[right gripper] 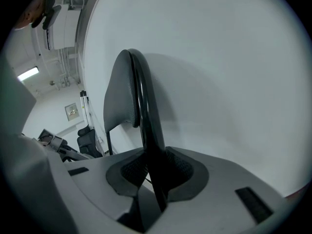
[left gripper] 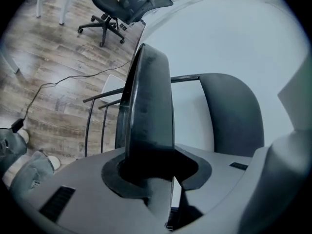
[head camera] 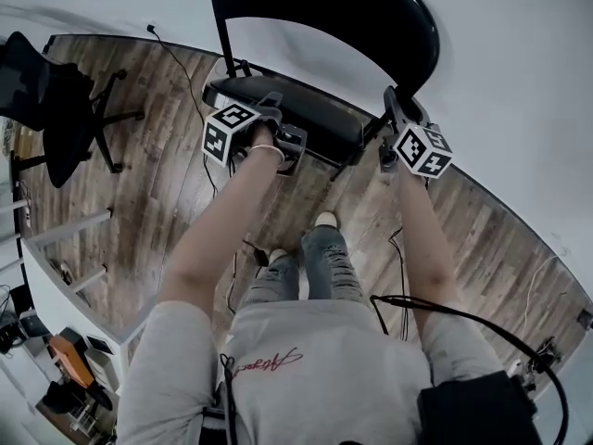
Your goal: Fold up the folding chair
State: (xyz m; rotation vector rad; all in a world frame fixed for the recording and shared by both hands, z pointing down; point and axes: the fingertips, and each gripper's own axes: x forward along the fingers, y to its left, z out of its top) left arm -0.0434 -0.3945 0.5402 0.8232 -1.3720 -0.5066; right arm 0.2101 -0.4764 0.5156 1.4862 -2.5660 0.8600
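The black folding chair stands against a white wall, its seat (head camera: 295,111) tilted and its curved backrest (head camera: 345,9) above. My left gripper (head camera: 275,130) is shut on the seat's front edge. In the left gripper view the padded seat (left gripper: 148,101) runs edge-on between the jaws of the left gripper (left gripper: 151,172), with the backrest (left gripper: 233,112) behind. My right gripper (head camera: 393,126) is shut on the chair's right side frame. In the right gripper view the black frame tube (right gripper: 145,116) rises from the right gripper (right gripper: 156,175) to the backrest (right gripper: 118,94).
A black office chair (head camera: 57,100) stands on the wood floor at left, seen too as the office chair (left gripper: 127,3). A cable (head camera: 188,74) trails past the chair legs. The person's feet (head camera: 324,221) are just before the chair. The white wall (head camera: 519,72) is close behind.
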